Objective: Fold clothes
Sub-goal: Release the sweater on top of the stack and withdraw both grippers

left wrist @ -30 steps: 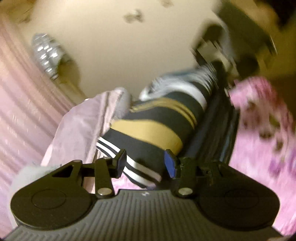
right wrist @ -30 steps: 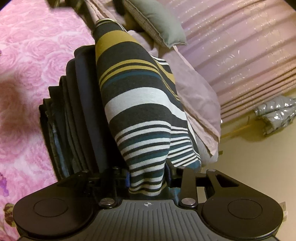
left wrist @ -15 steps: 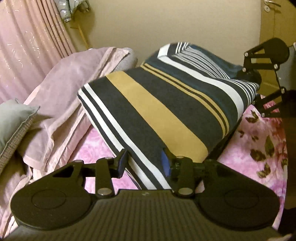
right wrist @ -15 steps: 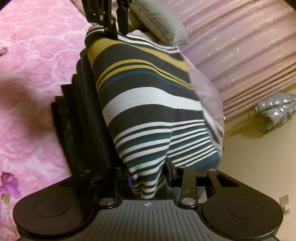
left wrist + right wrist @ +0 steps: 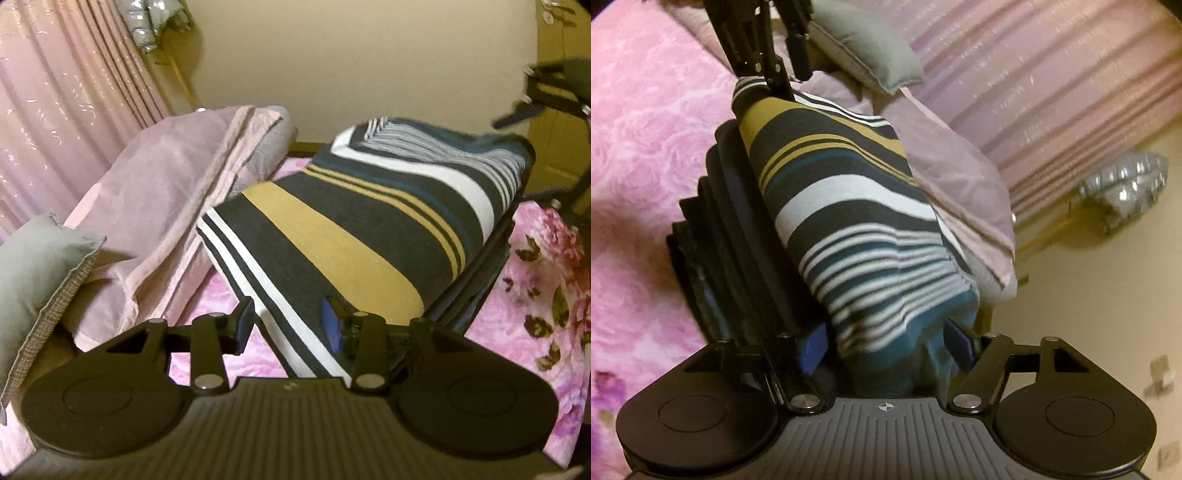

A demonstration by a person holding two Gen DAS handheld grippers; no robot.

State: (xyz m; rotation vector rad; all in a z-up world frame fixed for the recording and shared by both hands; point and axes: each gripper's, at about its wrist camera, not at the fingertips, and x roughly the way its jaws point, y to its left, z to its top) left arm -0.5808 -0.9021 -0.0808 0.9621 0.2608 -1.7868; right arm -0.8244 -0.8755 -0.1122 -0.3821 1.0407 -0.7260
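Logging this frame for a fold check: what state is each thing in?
striped garment: folded, lying atop the stack.
dark clothes stack: folded, piled.
left gripper: around the garment's corner; grip unclear.
right gripper: open, jaws just opened; garment end between them.

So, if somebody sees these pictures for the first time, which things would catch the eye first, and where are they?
First the folded striped garment, with mustard, white and teal bands, lying on top of a stack of dark folded clothes in the middle of the pink rose-patterned bedspread. Next the pale lilac blanket and grey pillow beside it, towards the pink curtain. A shiny silver bundle lies on the floor by that curtain.
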